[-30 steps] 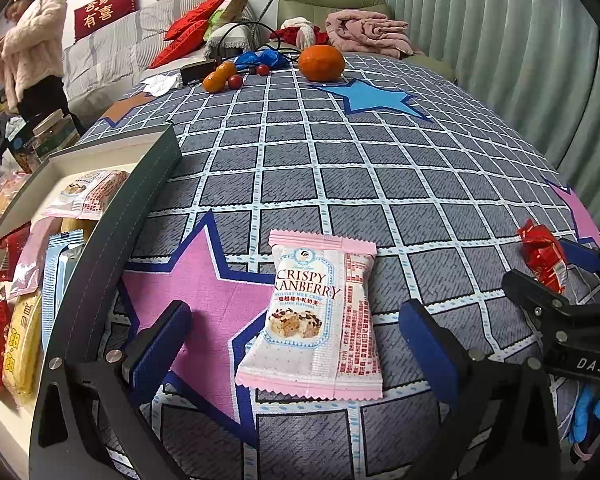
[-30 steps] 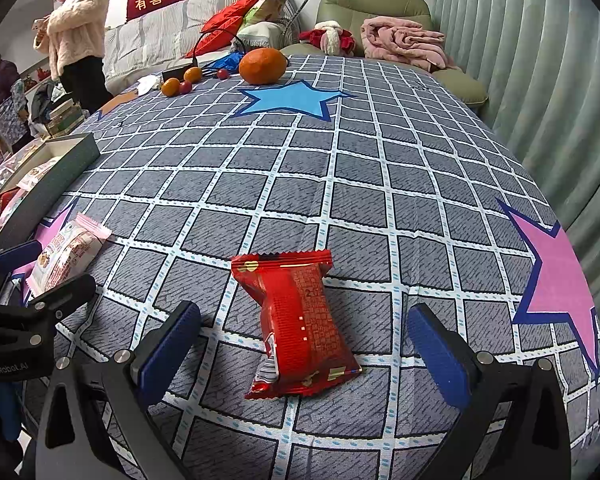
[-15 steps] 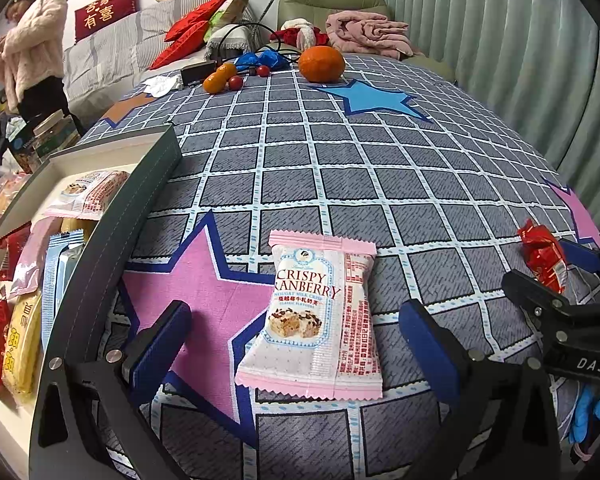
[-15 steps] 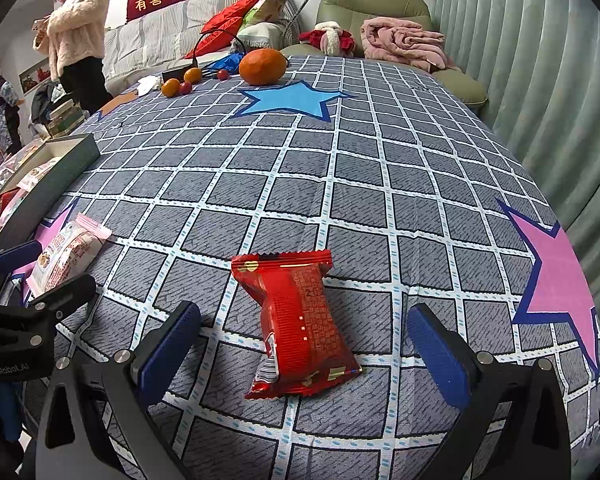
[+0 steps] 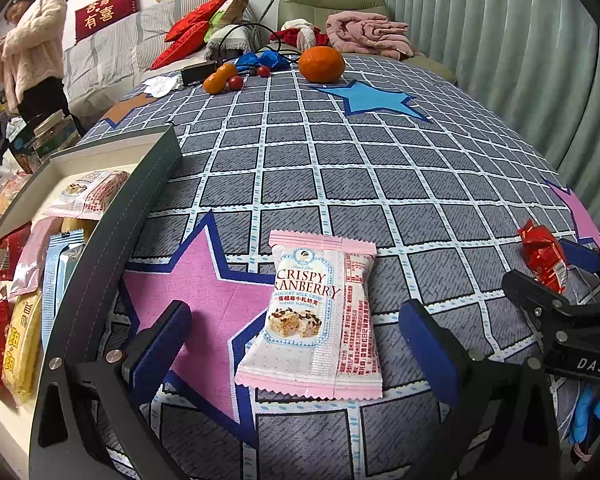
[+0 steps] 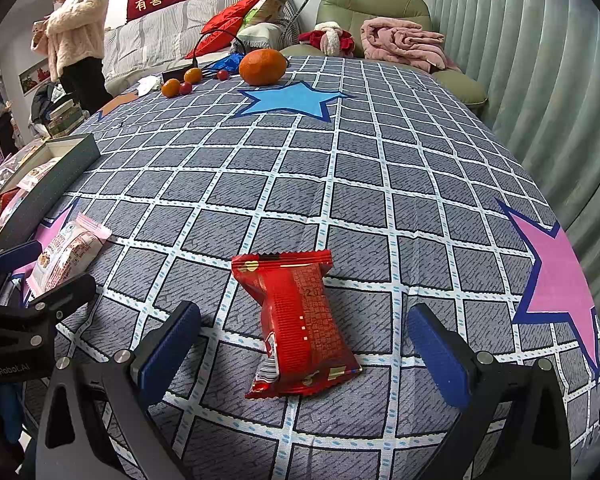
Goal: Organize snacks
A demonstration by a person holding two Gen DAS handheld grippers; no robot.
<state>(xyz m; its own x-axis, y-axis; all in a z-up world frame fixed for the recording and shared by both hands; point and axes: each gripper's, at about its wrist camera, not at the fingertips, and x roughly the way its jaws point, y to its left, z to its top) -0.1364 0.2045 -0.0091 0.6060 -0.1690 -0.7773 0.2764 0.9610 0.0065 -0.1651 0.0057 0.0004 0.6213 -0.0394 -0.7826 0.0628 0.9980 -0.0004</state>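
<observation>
A pink and white "Crispy Cranberry" snack packet (image 5: 314, 316) lies flat on the checked tablecloth, between the wide-apart blue pads of my left gripper (image 5: 296, 344), which is open and not touching it. A red snack packet (image 6: 298, 322) lies between the pads of my right gripper (image 6: 306, 348), also open and clear of it. The dark-walled box (image 5: 120, 216) at the left holds several snack packets. In the right wrist view the pink packet (image 6: 66, 254) and the left gripper (image 6: 32, 280) show at the left edge; the red packet (image 5: 542, 254) shows at the right of the left wrist view.
A large orange (image 5: 322, 63), small oranges and red fruits (image 5: 224, 80), a cable and a dark device sit at the table's far end. A person (image 6: 78, 36) stands at the far left by a sofa. An armchair with blankets (image 6: 400, 44) and curtains lie beyond.
</observation>
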